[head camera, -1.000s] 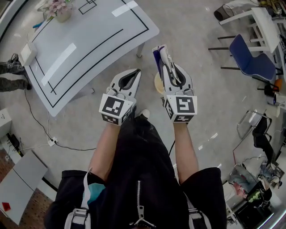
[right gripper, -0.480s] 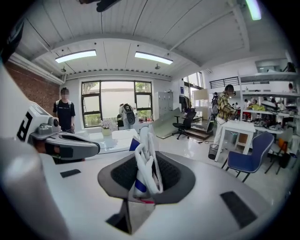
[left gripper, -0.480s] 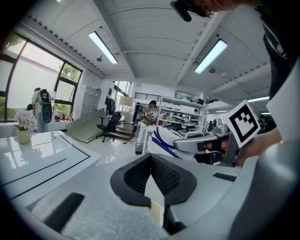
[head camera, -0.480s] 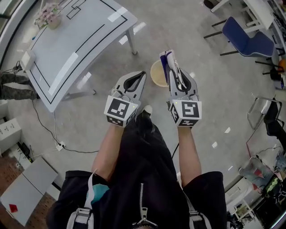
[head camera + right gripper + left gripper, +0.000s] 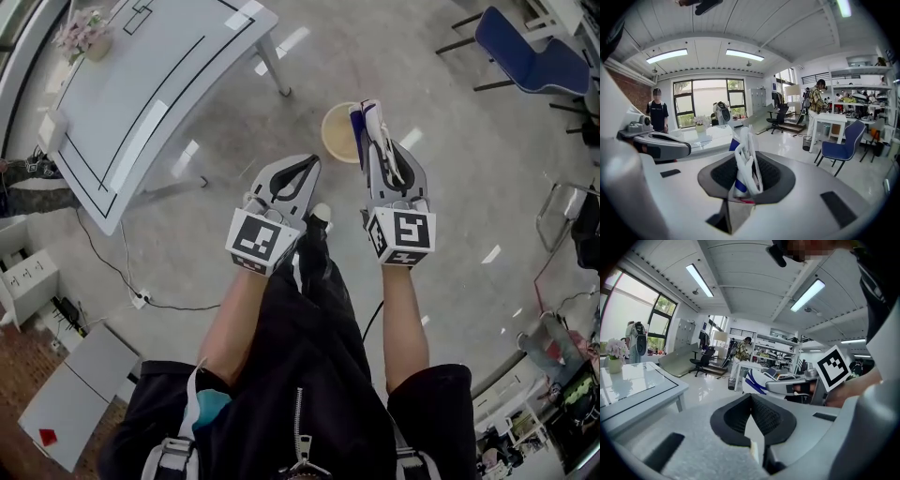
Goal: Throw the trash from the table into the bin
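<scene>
Standing on a glossy floor, a person holds two grippers out front: the left gripper (image 5: 305,165), jaws pressed together on nothing, and the right gripper (image 5: 382,150), clenched on a crumpled white-and-blue wrapper (image 5: 366,117). Just beyond, the wrapper's tip overlaps the rim of a round tan bin (image 5: 330,145). Farther left stands the white table (image 5: 141,103).

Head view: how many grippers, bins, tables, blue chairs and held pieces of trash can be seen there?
grippers: 2 (left gripper, right gripper)
bin: 1
table: 1
blue chair: 1
held trash: 1 (wrapper, clamped in the right gripper)
total: 6
</scene>
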Demonstrator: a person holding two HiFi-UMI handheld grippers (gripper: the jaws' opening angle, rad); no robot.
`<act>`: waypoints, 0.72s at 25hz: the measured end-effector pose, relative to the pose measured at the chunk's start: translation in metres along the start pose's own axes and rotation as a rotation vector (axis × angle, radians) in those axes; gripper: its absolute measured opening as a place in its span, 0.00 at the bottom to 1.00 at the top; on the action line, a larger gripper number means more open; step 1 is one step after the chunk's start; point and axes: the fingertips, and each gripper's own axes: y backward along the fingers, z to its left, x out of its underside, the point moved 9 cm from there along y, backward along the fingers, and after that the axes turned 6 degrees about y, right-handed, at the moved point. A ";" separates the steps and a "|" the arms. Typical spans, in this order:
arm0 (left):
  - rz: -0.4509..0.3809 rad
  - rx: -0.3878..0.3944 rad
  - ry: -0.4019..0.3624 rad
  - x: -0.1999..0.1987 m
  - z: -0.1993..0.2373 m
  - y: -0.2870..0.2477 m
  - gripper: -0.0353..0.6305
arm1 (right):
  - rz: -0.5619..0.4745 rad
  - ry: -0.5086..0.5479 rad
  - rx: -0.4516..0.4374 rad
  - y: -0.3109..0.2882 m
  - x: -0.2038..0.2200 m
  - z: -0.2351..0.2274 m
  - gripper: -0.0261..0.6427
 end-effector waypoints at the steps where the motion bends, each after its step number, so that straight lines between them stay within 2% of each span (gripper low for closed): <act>1: 0.009 0.003 0.001 0.005 0.001 -0.001 0.06 | 0.004 0.005 0.001 -0.004 0.005 0.000 0.17; 6: 0.012 0.005 0.018 0.021 0.006 -0.004 0.06 | 0.002 0.020 0.009 -0.025 0.019 -0.012 0.17; 12: 0.029 -0.009 0.090 0.038 0.003 -0.023 0.06 | 0.003 0.000 0.019 -0.045 0.038 -0.028 0.17; 18: 0.065 -0.003 0.114 0.074 0.012 -0.051 0.06 | 0.027 -0.019 0.028 -0.076 0.074 -0.044 0.17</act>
